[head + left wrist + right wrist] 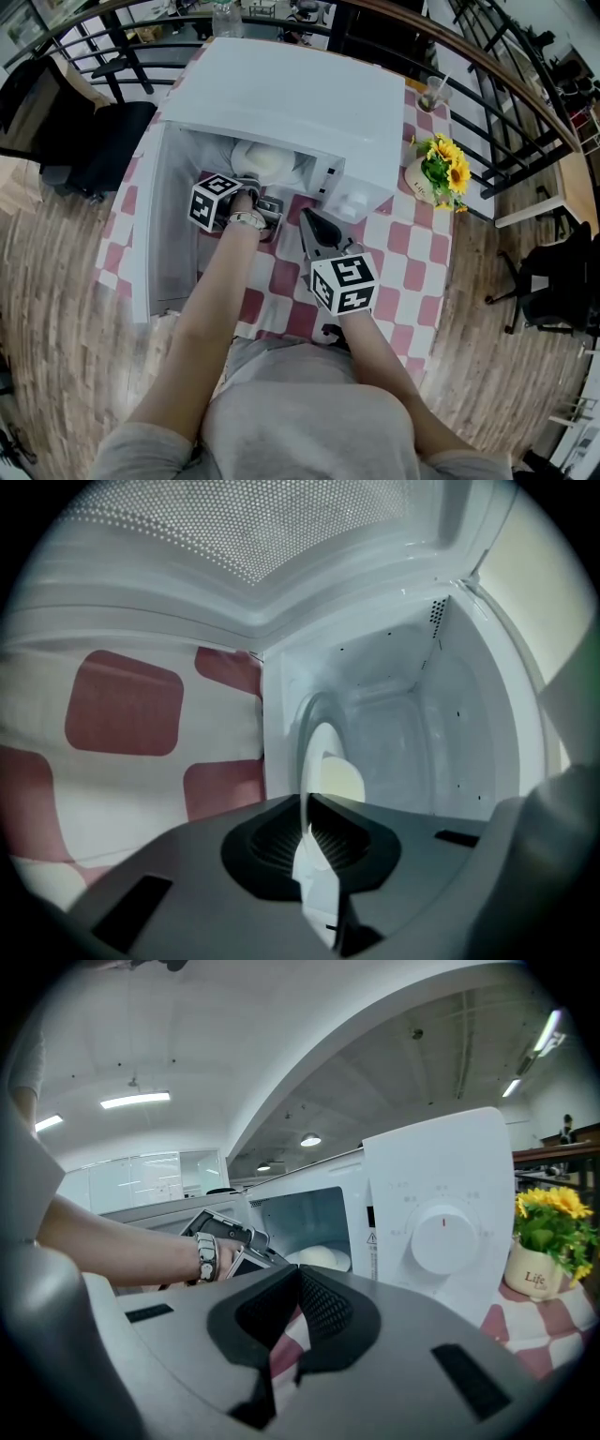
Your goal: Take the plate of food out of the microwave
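The left tongs [307, 803] are clamped on the near rim of the plate of food [321, 752], which sits inside the open microwave [309, 103] straight ahead of them; the right tongs [298, 1279], closed and empty, hang outside over the checked surface [412, 262], farther off.
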Demonstrator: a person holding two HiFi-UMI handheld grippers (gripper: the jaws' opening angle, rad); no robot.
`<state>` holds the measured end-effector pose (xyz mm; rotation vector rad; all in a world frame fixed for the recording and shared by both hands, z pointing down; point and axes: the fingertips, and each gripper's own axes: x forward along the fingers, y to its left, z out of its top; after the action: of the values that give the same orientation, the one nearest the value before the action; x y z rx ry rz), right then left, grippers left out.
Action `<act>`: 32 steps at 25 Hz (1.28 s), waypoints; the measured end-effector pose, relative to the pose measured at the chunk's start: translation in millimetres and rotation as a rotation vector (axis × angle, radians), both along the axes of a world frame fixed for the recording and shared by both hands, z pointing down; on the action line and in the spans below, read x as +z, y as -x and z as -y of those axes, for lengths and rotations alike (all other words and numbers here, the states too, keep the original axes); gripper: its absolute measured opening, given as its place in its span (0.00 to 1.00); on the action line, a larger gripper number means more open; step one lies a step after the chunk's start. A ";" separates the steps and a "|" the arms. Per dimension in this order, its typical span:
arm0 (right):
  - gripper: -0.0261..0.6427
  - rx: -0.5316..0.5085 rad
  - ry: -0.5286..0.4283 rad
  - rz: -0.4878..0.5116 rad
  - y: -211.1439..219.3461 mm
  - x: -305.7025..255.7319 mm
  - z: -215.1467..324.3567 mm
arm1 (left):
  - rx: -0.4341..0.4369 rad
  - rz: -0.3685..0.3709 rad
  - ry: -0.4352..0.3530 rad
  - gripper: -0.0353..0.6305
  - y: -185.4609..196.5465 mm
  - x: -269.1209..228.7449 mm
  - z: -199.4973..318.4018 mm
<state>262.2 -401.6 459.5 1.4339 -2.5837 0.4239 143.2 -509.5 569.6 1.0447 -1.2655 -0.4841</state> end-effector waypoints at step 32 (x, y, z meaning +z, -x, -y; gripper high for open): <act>0.07 0.002 -0.070 -0.037 2.5 -27.1 -41.9 | -0.036 -0.024 -0.283 0.07 -2.6 -51.6 -49.7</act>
<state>259.8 -359.7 432.3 1.4519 -2.5924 0.3066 145.8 -459.8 517.9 1.2495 -1.2188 -0.7173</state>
